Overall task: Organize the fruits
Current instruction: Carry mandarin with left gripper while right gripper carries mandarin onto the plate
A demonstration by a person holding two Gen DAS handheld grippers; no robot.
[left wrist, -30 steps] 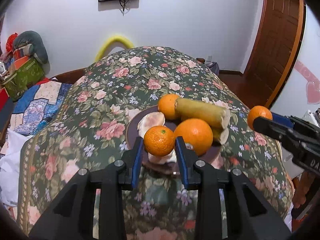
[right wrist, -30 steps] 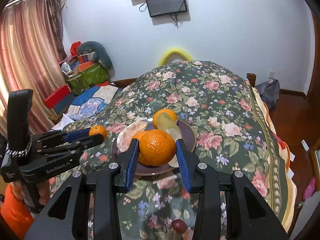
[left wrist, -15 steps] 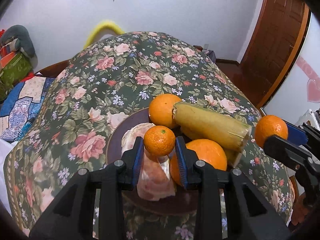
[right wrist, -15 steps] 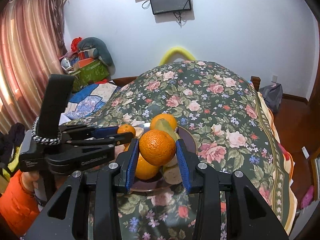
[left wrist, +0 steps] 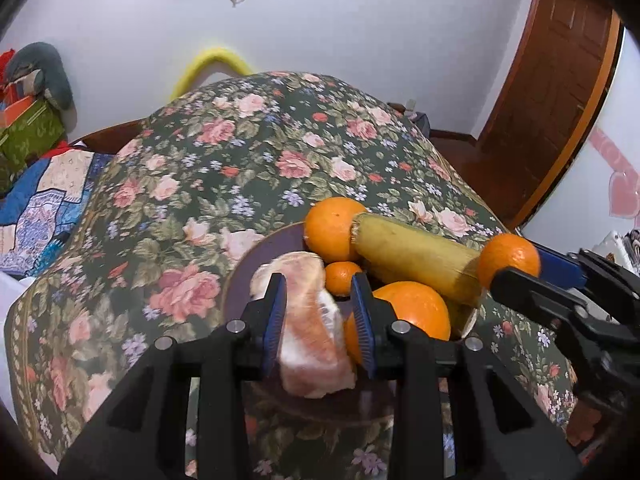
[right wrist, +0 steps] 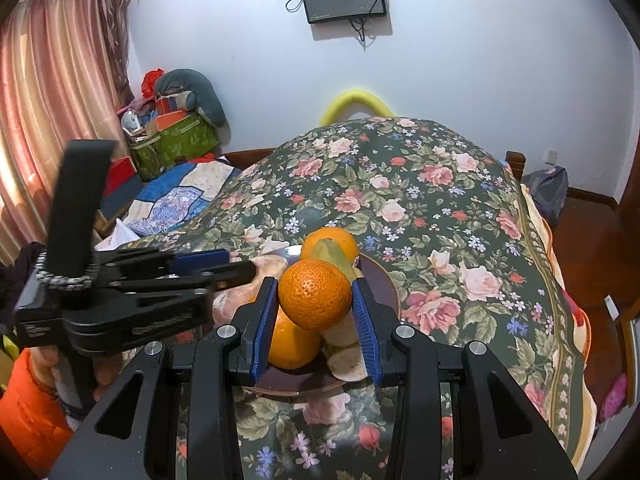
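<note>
Blue-padded left gripper (left wrist: 320, 316) holds a small mandarin (left wrist: 342, 278) between its fingers, low over the brown plate (left wrist: 256, 264) beside a peeled pomelo piece (left wrist: 314, 328). In the right wrist view, the right gripper (right wrist: 316, 316) clamps an orange (right wrist: 315, 294) above the same plate (right wrist: 384, 284).

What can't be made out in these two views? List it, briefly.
- Left wrist view: whether the left gripper grips the small orange or the peeled fruit piece. Both overlap between its fingers, and depth is unclear.
- Right wrist view: the plate's near side, hidden by the right gripper and its held orange.
</note>
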